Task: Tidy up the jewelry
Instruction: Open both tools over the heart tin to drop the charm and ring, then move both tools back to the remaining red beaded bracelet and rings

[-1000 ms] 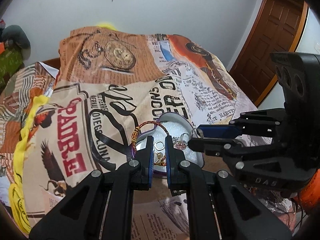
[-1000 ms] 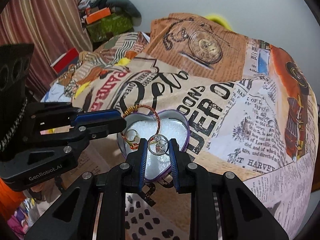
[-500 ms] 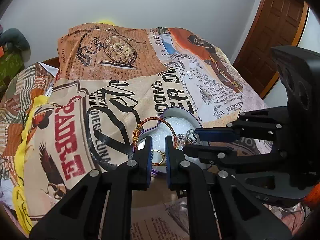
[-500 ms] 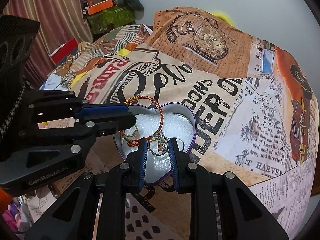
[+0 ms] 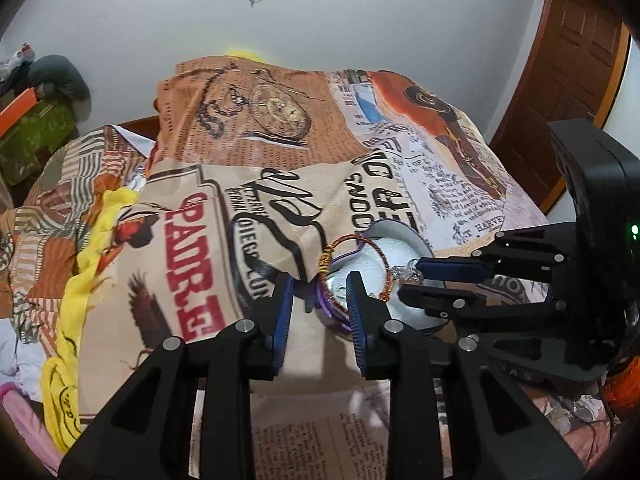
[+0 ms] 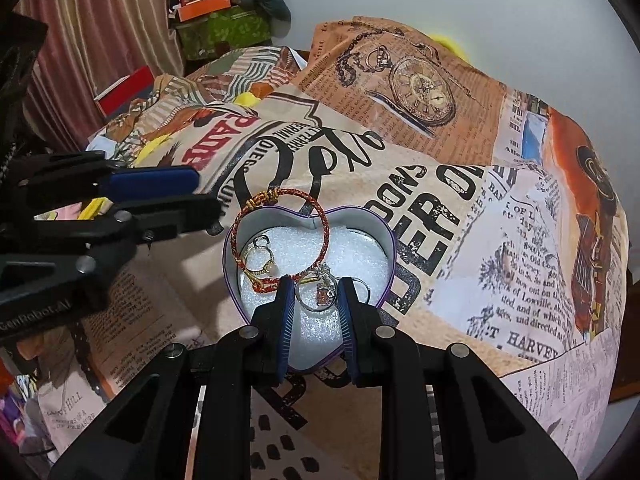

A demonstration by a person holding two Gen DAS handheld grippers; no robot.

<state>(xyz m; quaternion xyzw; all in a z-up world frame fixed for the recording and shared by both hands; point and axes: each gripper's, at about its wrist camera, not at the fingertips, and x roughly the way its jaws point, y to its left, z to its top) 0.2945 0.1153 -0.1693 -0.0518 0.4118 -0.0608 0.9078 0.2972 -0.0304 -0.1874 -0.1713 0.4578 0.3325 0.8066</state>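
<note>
A heart-shaped box (image 6: pixel 390 240) with a purple rim and white foam lining sits on the printed bedspread. A red-and-gold bangle (image 6: pixel 322 220) leans over its left rim, and a gold ring (image 6: pixel 260 258) lies inside beneath it. My right gripper (image 6: pixel 316 300) is shut on a silver ring with a red stone (image 6: pixel 320 296), low over the box's near end. My left gripper (image 5: pixel 320 300) stands just left of the box (image 5: pixel 400 228), its jaws opening with nothing between them. The bangle (image 5: pixel 360 240) shows past its right finger. The right gripper (image 5: pixel 408 279) reaches in from the right.
The newspaper-print bedspread (image 6: pixel 440 184) lies in folds over the whole bed. A yellow cloth (image 5: pixel 72 320) runs along its left edge. Boxes and bags (image 6: pixel 216 20) are stacked by a curtain at the far left, and a wooden door (image 5: pixel 568 92) stands at the right.
My left gripper's jaws have parted, and it has drawn off to the left of the box, away from the gold ring. The right gripper still holds the silver ring, a little lower in the box.
</note>
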